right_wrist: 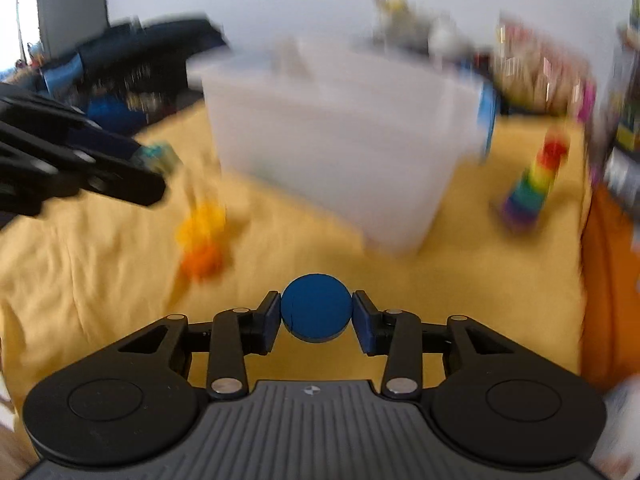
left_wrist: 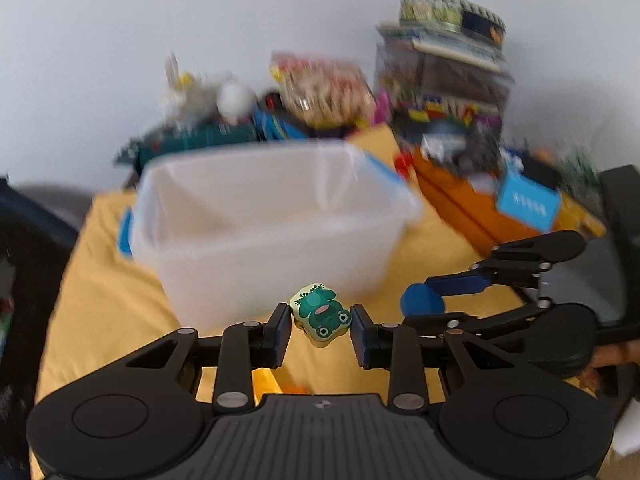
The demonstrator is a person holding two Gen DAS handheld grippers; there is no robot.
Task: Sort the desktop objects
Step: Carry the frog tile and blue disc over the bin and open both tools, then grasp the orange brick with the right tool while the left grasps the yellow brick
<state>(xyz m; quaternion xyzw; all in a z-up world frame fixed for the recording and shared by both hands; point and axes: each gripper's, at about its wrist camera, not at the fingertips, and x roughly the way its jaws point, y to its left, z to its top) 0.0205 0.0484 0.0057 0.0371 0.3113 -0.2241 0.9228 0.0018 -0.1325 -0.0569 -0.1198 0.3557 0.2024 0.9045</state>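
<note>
A small cube printed with a green frog (left_wrist: pixel 321 315) sat between the pads of the left gripper (left_wrist: pixel 321 330), partly closed and pinching it by two opposite sides, lifted clear of the cloth. A flat blue disc (right_wrist: pixel 316 307) was held the same way in the right gripper (right_wrist: pixel 316 314), its round face towards the camera and its edges against both pads.

Straight ahead of both tools and a little higher stood a translucent white plastic bin (left_wrist: pixel 272 216), open at the top, with its near wall facing them. In the left wrist view the right gripper lay just to the right, so both loads were about equally near the bin. Either would likely need to rise over the rim before release.

The bin rested on a wrinkled yellow cloth (right_wrist: pixel 100 248). Also on the cloth lay a blurred yellow-and-orange toy (right_wrist: pixel 200 240) and a rainbow stacking tower (right_wrist: pixel 534 184). Behind were cluttered boxes (left_wrist: pixel 444 92) and a plain pale wall (left_wrist: pixel 120 40).
</note>
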